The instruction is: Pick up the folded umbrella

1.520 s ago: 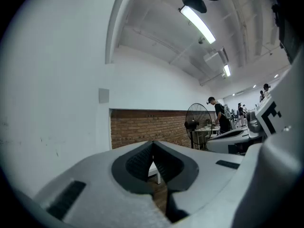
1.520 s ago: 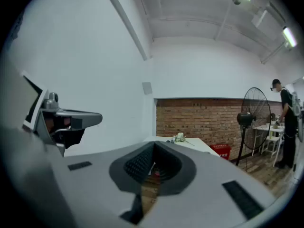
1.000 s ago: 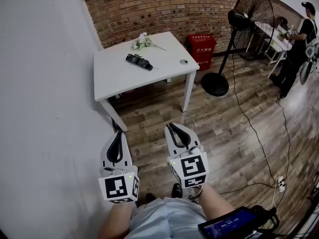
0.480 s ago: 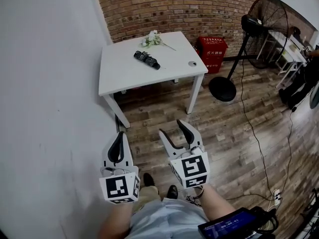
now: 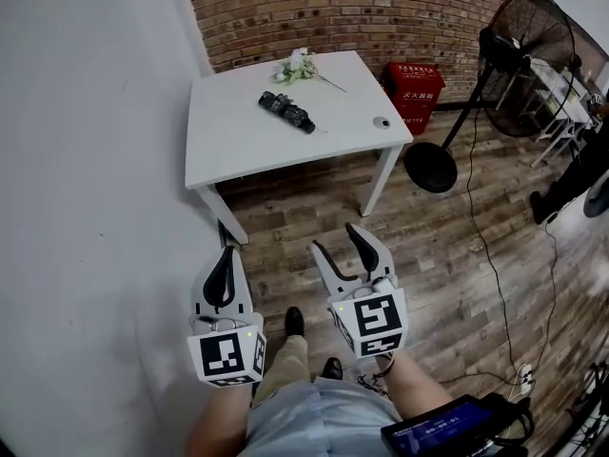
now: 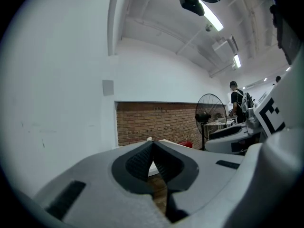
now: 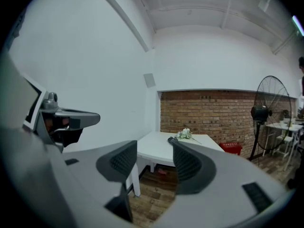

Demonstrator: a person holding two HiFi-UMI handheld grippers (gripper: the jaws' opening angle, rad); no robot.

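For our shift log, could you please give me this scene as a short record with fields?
target: folded umbrella, black, lying on the white table, not yet gripped
also on table: white flowers at the far edge; small round object near the right corner
left tongs: shut, nothing held
right tongs: open, nothing between them
tongs' place: both over the wooden floor, short of the table
surroundings: red crate by the brick wall; standing fan at right

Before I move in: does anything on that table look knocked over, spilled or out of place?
Nothing stands out. The folded umbrella lies flat on the white table, well inside its edges, and the flowers lie near the far edge.
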